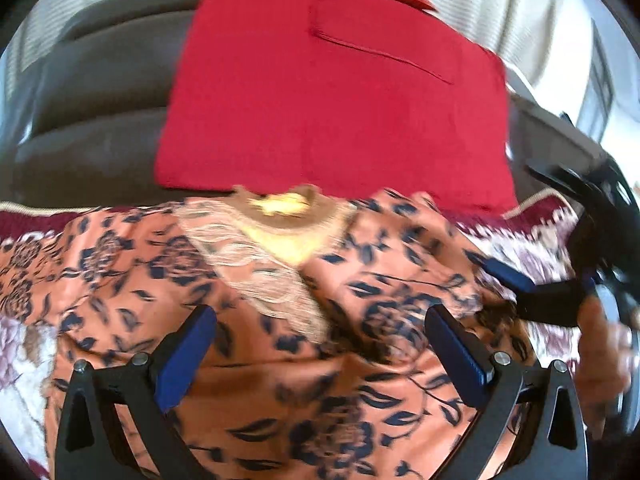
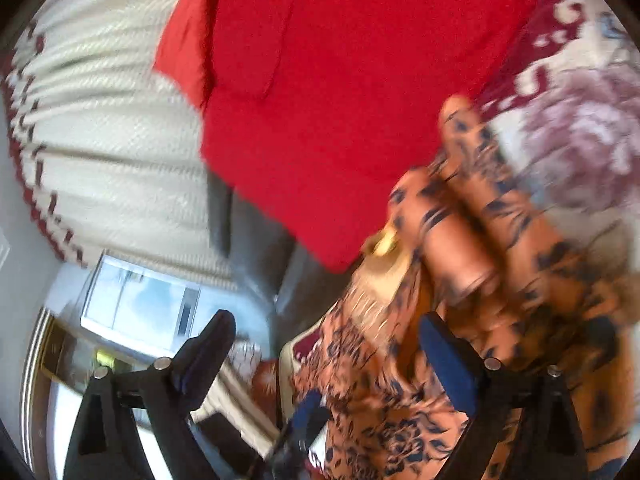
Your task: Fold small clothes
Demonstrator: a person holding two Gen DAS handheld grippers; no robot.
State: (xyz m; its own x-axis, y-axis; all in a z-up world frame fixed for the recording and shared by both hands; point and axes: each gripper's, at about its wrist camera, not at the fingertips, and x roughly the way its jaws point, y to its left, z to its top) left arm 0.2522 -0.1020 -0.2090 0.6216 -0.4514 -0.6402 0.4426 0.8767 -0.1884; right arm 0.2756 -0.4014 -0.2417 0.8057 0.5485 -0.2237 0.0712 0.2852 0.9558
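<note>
An orange garment with dark blue flowers and a gold-trimmed neckline (image 1: 280, 280) lies rumpled on a floral bedcover. My left gripper (image 1: 320, 320) is open just above it, fingers apart, holding nothing. My right gripper (image 2: 328, 340) is open too; the orange garment (image 2: 480, 260) is bunched beside its right finger (image 2: 452, 360), not clamped. The right gripper also shows at the right edge of the left wrist view (image 1: 540, 292). A folded red cloth (image 1: 332, 92) lies beyond the garment and also shows in the right wrist view (image 2: 340, 100).
The maroon and white floral bedcover (image 1: 532, 252) lies under the clothes. A dark sofa or cushion (image 1: 92, 100) sits behind the red cloth. A cream ribbed cover (image 2: 112, 140) and a window (image 2: 140, 308) show in the right wrist view.
</note>
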